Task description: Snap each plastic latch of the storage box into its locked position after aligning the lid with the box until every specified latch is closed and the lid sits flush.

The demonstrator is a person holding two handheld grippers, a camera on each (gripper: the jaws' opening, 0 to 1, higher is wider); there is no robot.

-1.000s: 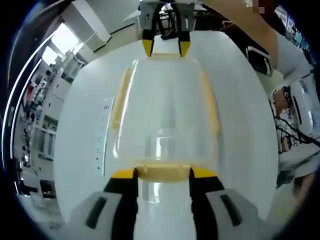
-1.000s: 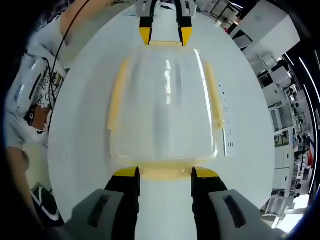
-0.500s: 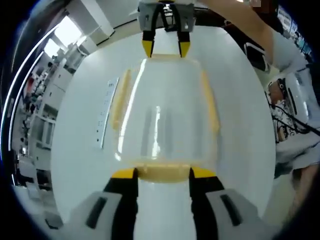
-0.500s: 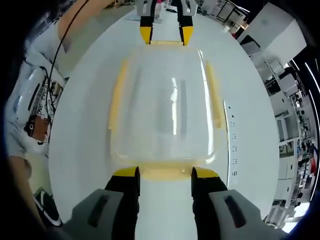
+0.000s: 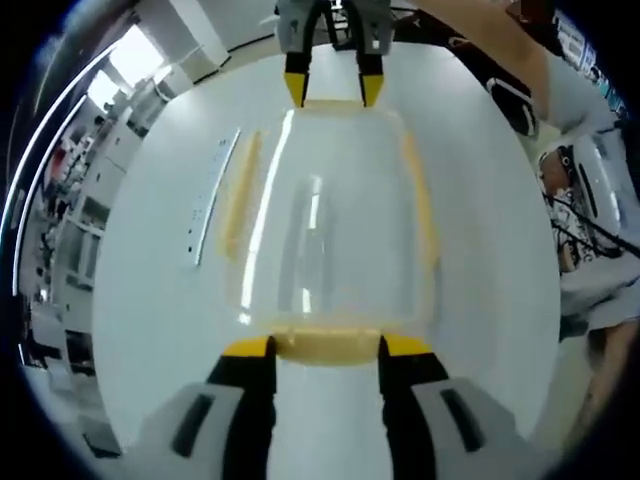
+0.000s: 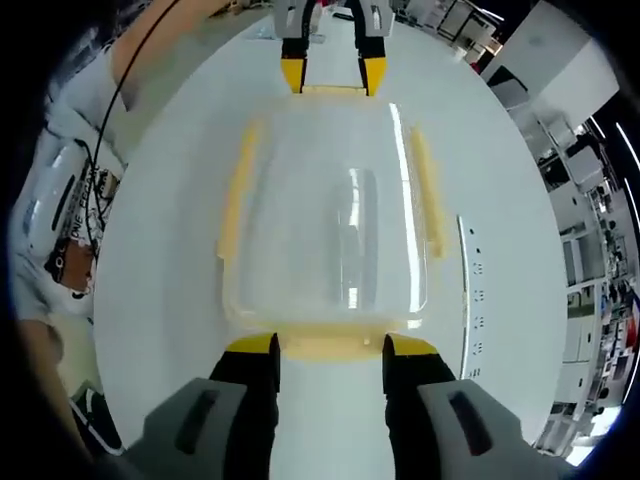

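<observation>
A clear storage box (image 5: 330, 220) with its lid on lies lengthwise on the white table (image 5: 130, 300). Yellow side latches (image 5: 240, 195) (image 5: 420, 200) run along its long edges. My left gripper (image 5: 325, 347) stands open at the near end, its yellow tips on either side of the yellow end latch (image 5: 325, 352). At the far end the right gripper (image 5: 333, 88) flanks the opposite latch. In the right gripper view the box (image 6: 330, 210) looks the same: my right gripper (image 6: 330, 345) is open around the near end latch (image 6: 330, 350), and the left gripper (image 6: 333, 75) is at the far end.
A white strip with small marks (image 5: 212, 195) (image 6: 468, 290) lies on the table beside the box. A person's torso with a cable (image 5: 590, 200) (image 6: 70, 200) is at the table's edge. Shelving and furniture ring the room beyond.
Both views have shifted slightly and the white strip sits at a different angle in them. The grippers keep their places at the box's two ends, and the latches look the same.
</observation>
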